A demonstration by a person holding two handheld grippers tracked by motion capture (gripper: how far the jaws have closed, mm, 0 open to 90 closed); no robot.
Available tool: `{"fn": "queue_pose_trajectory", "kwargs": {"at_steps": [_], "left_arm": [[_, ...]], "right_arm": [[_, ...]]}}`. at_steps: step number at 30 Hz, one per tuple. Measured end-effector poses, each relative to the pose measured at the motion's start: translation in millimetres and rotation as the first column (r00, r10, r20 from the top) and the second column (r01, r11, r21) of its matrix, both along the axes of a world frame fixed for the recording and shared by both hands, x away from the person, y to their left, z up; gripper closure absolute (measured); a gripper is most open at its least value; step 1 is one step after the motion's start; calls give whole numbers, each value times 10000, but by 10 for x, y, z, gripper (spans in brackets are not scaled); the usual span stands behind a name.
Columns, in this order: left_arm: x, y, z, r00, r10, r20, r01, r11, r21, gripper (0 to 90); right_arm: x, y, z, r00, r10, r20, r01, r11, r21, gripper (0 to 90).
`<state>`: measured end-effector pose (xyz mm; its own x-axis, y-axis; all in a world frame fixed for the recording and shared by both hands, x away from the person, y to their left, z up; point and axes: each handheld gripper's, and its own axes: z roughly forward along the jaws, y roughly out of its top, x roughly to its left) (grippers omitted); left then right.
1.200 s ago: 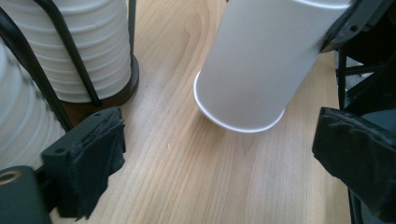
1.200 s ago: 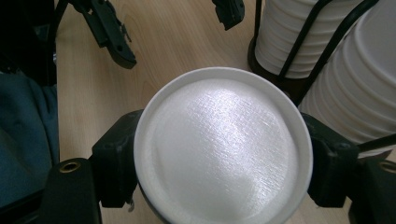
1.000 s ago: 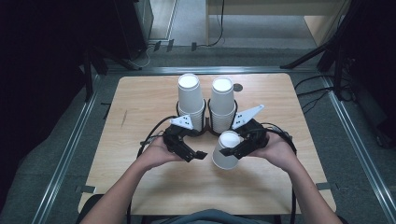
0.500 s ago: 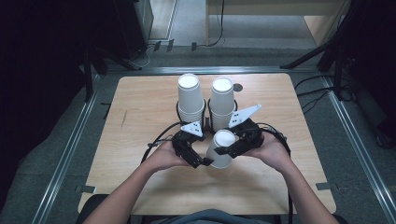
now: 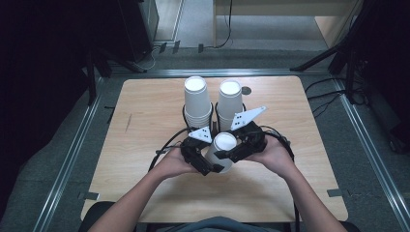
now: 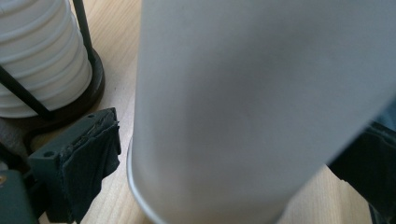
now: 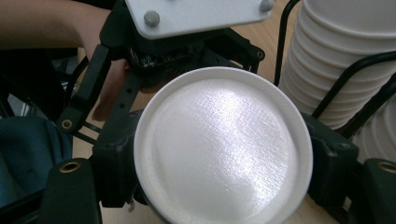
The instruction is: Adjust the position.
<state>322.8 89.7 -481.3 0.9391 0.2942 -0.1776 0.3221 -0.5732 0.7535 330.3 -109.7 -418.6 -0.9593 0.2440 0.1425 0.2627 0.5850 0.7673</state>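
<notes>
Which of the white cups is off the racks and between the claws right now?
The single upside-down cup nearest the person, between both claws; the other cups sit stacked in two wire racks behind it.

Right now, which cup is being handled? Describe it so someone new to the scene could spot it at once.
On the wooden table, two tall stacks of white cups stand in black wire holders at the far middle. Just in front of them, nearer the person, is a single upside-down white cup between the left gripper and right gripper. Unlike its neighbours, it stands alone, outside any holder.
</notes>
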Motion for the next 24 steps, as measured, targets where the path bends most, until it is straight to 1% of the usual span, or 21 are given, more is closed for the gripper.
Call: {"fn": "queue_pose_trajectory", "kwargs": {"at_steps": [1,2,4,5,6,7,8,10,12,13,14,15,16,17,18,20,21,22,24], "left_arm": [[-4,0,2,10000,-13,58,13,10000,-25,0],[-8,5,8,10000,-48,75,48,9999,-89,15],[-18,22,22,9997,-221,98,224,9991,-348,91],[-23,23,33,9993,-315,181,321,9989,-348,102],[-33,23,43,9989,-345,320,356,9988,-334,117],[-37,21,49,9986,-415,328,424,9987,-277,130],[-36,20,55,9984,-483,294,490,9986,-214,140],[-29,22,68,9980,-617,161,619,9980,-106,161],[-21,32,86,9972,-747,67,747,9972,57,170],[-19,41,94,9972,-741,107,739,9971,170,171],[-12,63,101,9968,-795,46,794,9967,178,173],[-11,80,109,9973,-734,-55,735,9971,221,174],[-9,96,118,9974,-727,8,727,9967,364,174],[-3,114,131,9971,-763,-49,764,9958,507,174],[-3,130,145,9973,-731,3,730,9957,578,174],[8,156,169,9977,-675,-101,680,9957,633,174],[14,174,186,9978,-659,-34,660,9954,696,174],[21,184,198,9980,-631,-91,636,9950,770,174],[32,202,219,9983,-583,20,578,9934,989,174]], "right_arm": [[-3,3,6,9999,52,-94,-51,10000,74,256],[-2,-1,9,9999,90,-98,-88,9998,182,257],[5,-22,21,9999,10,-146,-5,9993,368,257],[15,-35,22,9996,15,-269,-2,9989,472,257],[22,-45,18,9993,16,-382,4,9986,527,258],[27,-51,11,9992,38,-405,-13,9982,600,258],[28,-54,6,9990,65,-447,-38,9982,602,257],[44,-59,-6,9972,87,-738,-43,9983,590,252],[54,-66,-12,9963,138,-854,-84,9980,627,244],[54,-68,-13,9964,218,-821,-170,9982,580,217],[46,-69,-10,9965,239,-795,-198,9985,518,173],[37,-73,-7,9976,279,-630,-256,9990,364,154],[19,-81,0,9989,191,-423,-181,9995,249,154],[7,-91,3,9993,199,-317,-193,9996,185,153],[1,-101,1,9993,294,-233,-290,9995,160,154],[-15,-118,-10,9983,531,-228,-528,9985,134,153],[-20,-126,-21,9975,658,-238,-656,9978,86,152],[-25,-131,-41,9973,693,-234,-693,9976,24,151],[-26,-138,-70,9968,722,-332,-725,9973,-88,151]]}}
